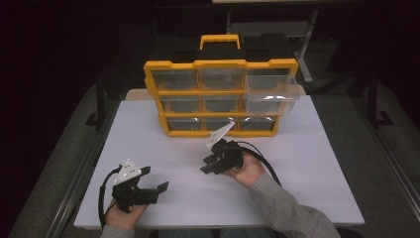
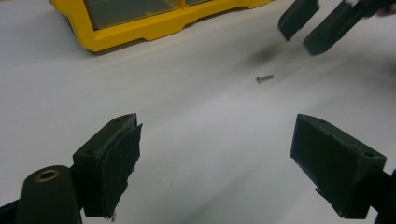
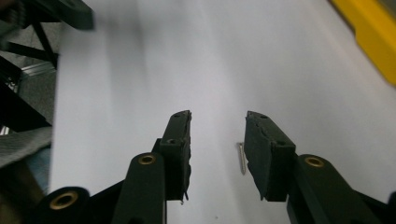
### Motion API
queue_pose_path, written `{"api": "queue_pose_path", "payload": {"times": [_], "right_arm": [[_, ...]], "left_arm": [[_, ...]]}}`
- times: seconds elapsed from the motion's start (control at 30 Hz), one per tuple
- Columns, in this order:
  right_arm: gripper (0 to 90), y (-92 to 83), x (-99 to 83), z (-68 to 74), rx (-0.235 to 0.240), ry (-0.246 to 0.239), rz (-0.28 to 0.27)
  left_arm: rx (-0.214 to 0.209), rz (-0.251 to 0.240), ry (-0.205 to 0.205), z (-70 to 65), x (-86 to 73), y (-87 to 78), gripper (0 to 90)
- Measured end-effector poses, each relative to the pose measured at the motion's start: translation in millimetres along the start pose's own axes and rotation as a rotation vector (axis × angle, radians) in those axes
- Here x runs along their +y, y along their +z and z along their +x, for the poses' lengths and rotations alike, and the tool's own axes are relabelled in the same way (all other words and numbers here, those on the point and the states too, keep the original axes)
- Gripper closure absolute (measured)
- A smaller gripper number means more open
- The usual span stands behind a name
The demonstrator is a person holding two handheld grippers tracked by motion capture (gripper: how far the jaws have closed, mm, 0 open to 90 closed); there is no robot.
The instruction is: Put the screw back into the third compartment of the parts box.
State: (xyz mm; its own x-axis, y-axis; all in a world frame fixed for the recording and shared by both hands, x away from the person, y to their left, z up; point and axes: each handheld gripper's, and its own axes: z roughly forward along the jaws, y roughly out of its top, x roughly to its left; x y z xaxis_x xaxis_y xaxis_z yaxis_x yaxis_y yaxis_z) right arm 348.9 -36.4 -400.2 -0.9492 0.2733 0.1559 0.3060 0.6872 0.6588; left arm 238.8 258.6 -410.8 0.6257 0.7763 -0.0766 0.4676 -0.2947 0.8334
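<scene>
In the high view, the left tool (image 1: 154,179) rests near the desk's (image 1: 317,163) near left corner, held in a hand (image 1: 124,213), its jaws spread wide with nothing between them. The right tool (image 1: 210,164) sits near the middle of the desk, closer to the near edge than the far one, held by the other hand (image 1: 247,171) and tilted down toward the surface; its jaws are partly apart. A yellow organizer (image 1: 220,94) with clear drawers stands at the far edge, its top right drawer (image 1: 272,91) pulled out. In the left gripper view, the left tool (image 2: 217,154) has its jaws wide apart over bare desk, holding nothing; a small screw (image 2: 264,78) lies flat on the white surface ahead of them, just below the right tool (image 2: 308,25) hanging above it, with the organizer's corner (image 2: 140,23) at the far left. In the right gripper view, the right tool (image 3: 218,140) is partly open and grips nothing; the screw (image 3: 241,157) lies on the desk within the gap, close beside the inner face of the right-hand jaw, and whether it touches that jaw I cannot tell.
</scene>
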Motion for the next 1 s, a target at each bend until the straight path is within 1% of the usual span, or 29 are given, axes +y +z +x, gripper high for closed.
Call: {"api": "queue_pose_path", "payload": {"times": [0.03, 0.1, 0.17, 0.2, 0.23, 0.27, 0.3, 0.33, 0.37, 0.4, 0.47, 0.5, 0.53, 0.6, 0.63, 0.67, 0.7, 0.77, 0.83, 0.93, 1.0], "right_arm": [[61.6, 3.5, -2.9, -2.1, -0.013, 0.001, 0.003], [63.5, 9.5, -8.2, -6.8, -0.017, 0.014, 0.005], [66.8, 17.7, -14.0, -11.9, -0.013, 0.03, 0.011], [66.8, 17.7, -14.0, -11.9, -0.013, 0.03, 0.011], [69.0, 22.5, -17.2, -14.7, -0.014, 0.045, 0.012], [70.1, 24.9, -18.2, -17.2, -0.013, 0.031, 0.008], [70.1, 24.9, -18.2, -17.2, -0.013, 0.031, 0.008], [71.1, 26.9, -19.2, -17.6, -0.01, 0.047, 0.014], [72.0, 29.1, -19.7, -19.4, -0.019, 0.034, 0.009], [72.7, 30.4, -20.0, -18.6, -0.014, 0.059, 0.021], [75.7, 34.2, -20.0, -20.3, -0.027, 0.054, 0.022], [75.7, 34.2, -20.0, -20.3, -0.027, 0.054, 0.022], [78.2, 36.3, -20.0, -20.5, -0.032, 0.05, 0.027], [79.6, 37.0, -20.1, -20.4, -0.031, 0.046, 0.025], [82.7, 37.4, -20.0, -20.2, -0.042, 0.037, 0.025], [82.7, 37.4, -20.0, -20.2, -0.042, 0.037, 0.025], [85.9, 37.7, -20.1, -19.3, -0.06, 0.03, 0.027], [86.1, 37.8, -20.1, -19.3, -0.064, 0.027, 0.028], [86.2, 38.0, -20.2, -20.1, -0.054, 0.031, 0.026], [86.5, 37.8, -20.2, -20.2, -0.053, 0.029, 0.027], [86.8, 37.4, -20.0, -20.8, -0.053, 0.036, 0.029]], "left_arm": [[0.0, -0.002, 0.001, 0.1, -0.1, 0.0, 14.9], [-0.001, -0.001, 0.002, -0.1, 0.1, 0.1, 14.9], [-0.001, 0.002, 0.006, -0.4, 0.3, 0.0, 14.9], [-0.001, 0.001, 0.006, -0.6, 0.3, 0.2, 14.9], [-0.001, 0.002, 0.006, -0.6, 0.3, 0.2, 15.0], [-0.001, 0.001, 0.004, -0.7, 0.2, 0.3, 15.0], [-0.001, 0.001, 0.005, -0.5, 0.2, 0.3, 15.0], [-0.001, 0.002, 0.005, -0.4, 0.2, 0.2, 15.0], [-0.001, 0.003, 0.006, -0.1, 0.2, 0.1, 14.9], [-0.001, 0.003, 0.006, 0.0, 0.1, 0.0, 15.0], [-0.001, 0.003, 0.004, 0.0, 0.0, 0.0, 14.9], [-0.001, 0.003, 0.004, 0.0, 0.0, 0.0, 14.9], [-0.001, 0.003, 0.004, 0.1, 0.0, 0.0, 15.0], [-0.001, 0.002, 0.003, 0.2, -0.1, 0.0, 14.9], [-0.001, 0.001, 0.003, 0.1, -0.1, 0.0, 14.9], [-0.001, 0.002, 0.003, 0.2, 0.0, 0.1, 14.9], [-0.001, 0.003, 0.004, 0.1, 0.1, 0.1, 14.9], [-0.002, 0.003, 0.008, 0.1, 0.2, 0.0, 14.9], [-0.002, 0.001, 0.005, -0.4, 0.2, 0.2, 15.0], [-0.002, 0.002, 0.005, -0.4, 0.2, 0.2, 15.0], [-0.001, 0.001, 0.006, -0.3, 0.1, 0.3, 14.9]]}}
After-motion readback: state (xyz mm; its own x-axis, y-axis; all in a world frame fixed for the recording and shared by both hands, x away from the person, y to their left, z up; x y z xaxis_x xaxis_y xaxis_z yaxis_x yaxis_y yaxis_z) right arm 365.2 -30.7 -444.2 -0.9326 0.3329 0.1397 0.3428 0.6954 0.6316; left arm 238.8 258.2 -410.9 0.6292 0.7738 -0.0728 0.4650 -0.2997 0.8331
